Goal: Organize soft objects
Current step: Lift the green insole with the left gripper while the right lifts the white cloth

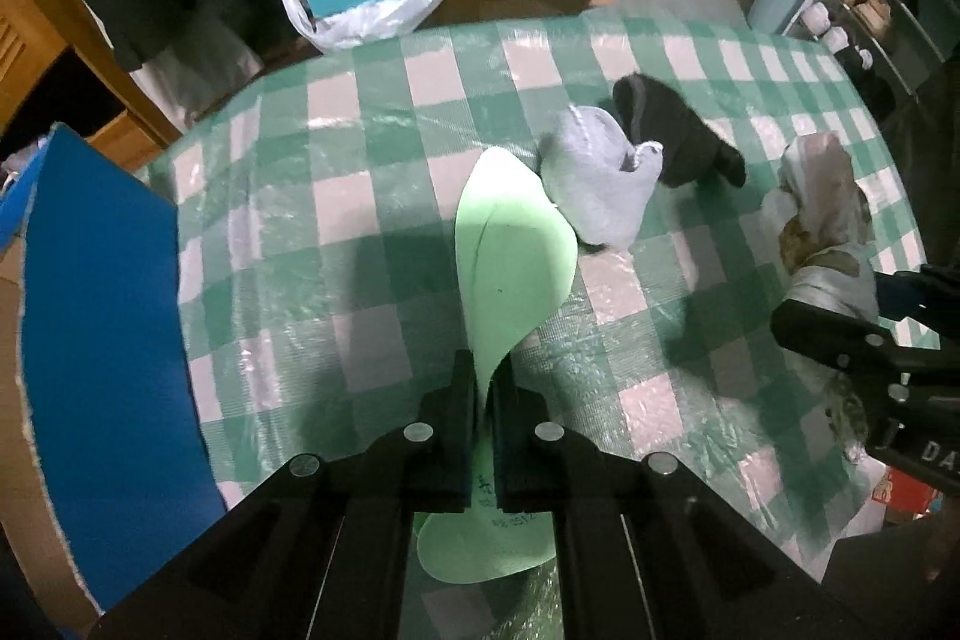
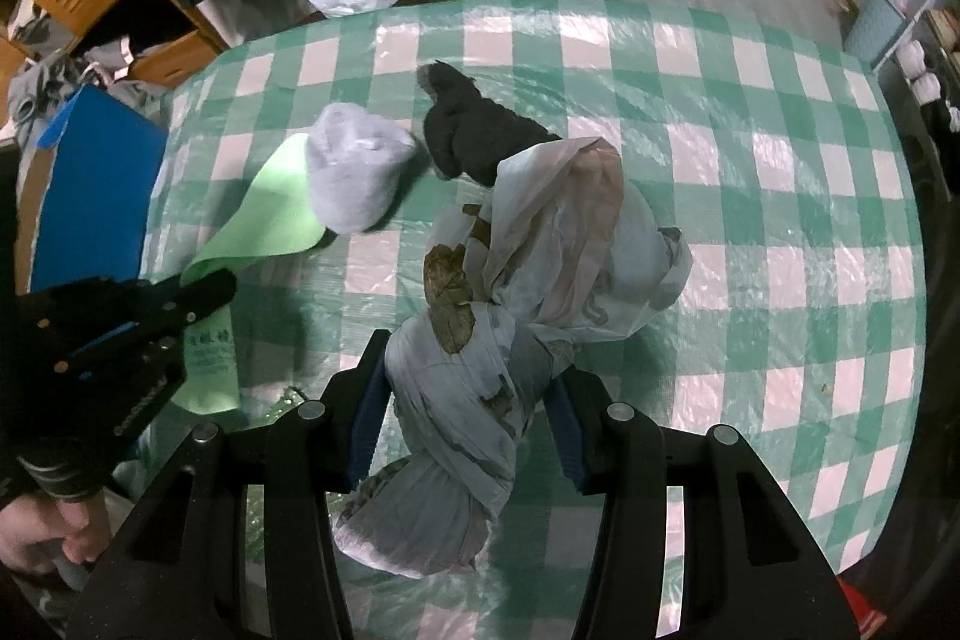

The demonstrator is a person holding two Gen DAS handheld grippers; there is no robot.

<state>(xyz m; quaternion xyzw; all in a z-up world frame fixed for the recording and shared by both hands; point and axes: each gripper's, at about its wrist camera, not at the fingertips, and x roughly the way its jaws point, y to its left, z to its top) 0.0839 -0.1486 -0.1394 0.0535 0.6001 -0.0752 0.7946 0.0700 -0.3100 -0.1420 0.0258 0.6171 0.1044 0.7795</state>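
We are pinching green insole between left gripper fingers, toe reaching out over checked tablecloth. Right gripper is clamping twisted pale cloth bundle, its far end resting on cloth. Grey sock touching insole edge; black sock lying just behind it.

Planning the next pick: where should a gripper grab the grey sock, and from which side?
Judgement: pinch the grey sock at its open cuff, coming from above. The cuff stands up as a thin, raised edge. The sock's lower left edge touches the green insole, and the dark sock sits right behind it.
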